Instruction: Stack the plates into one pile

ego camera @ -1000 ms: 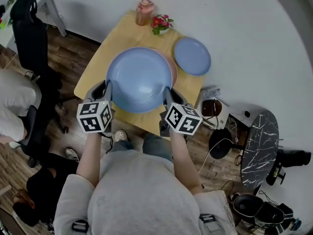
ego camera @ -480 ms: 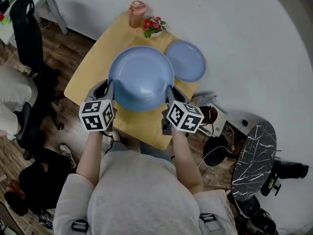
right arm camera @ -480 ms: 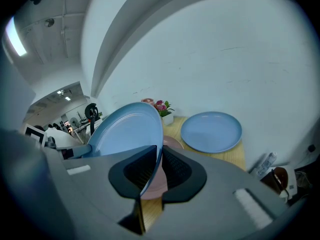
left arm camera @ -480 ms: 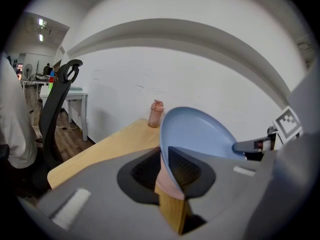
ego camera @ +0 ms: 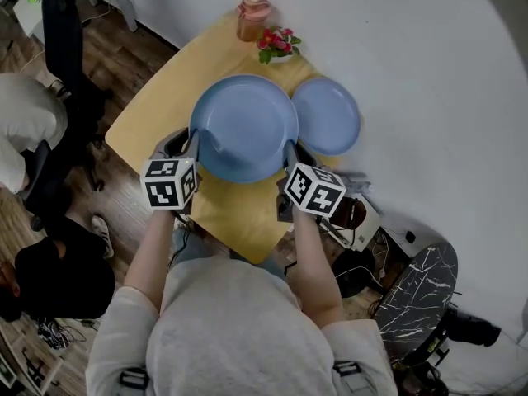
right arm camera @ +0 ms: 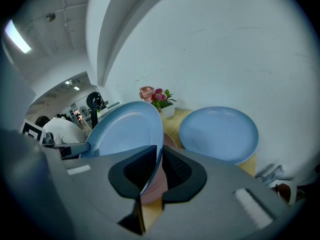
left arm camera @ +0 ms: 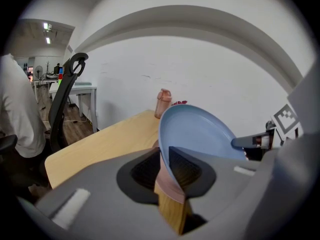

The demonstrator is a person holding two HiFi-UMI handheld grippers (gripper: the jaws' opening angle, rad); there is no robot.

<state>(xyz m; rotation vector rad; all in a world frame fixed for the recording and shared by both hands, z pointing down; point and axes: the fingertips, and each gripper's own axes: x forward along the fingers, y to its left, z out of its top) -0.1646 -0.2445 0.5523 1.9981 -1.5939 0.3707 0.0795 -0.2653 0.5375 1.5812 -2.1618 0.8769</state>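
A large blue plate [ego camera: 243,126] lies level over a pink plate, which it hides in the head view. My left gripper [ego camera: 190,144] is at its near-left rim and my right gripper [ego camera: 290,151] at its near-right rim. In the left gripper view the blue rim [left arm camera: 200,131] stands between the jaws of the left gripper [left arm camera: 165,166], which have just been opening; a thin gap shows beside it, with the pink plate [left arm camera: 167,186] just below. The right gripper [right arm camera: 157,166] is shut on the rim of the large plate [right arm camera: 125,126], above the pink plate [right arm camera: 155,184]. A smaller blue plate [ego camera: 326,115] lies to the right.
The wooden table [ego camera: 148,114] stands against a white wall. A pink cup [ego camera: 252,16] and a small flower pot [ego camera: 276,41] sit at its far edge. An office chair [ego camera: 66,97] and a seated person [ego camera: 21,130] are at the left, a dark marble side table [ego camera: 412,295] at the lower right.
Both grippers carried the large blue plate forward and lower. The pink plate's edge, seen at the blue plate's right a second ago, is now covered by it.
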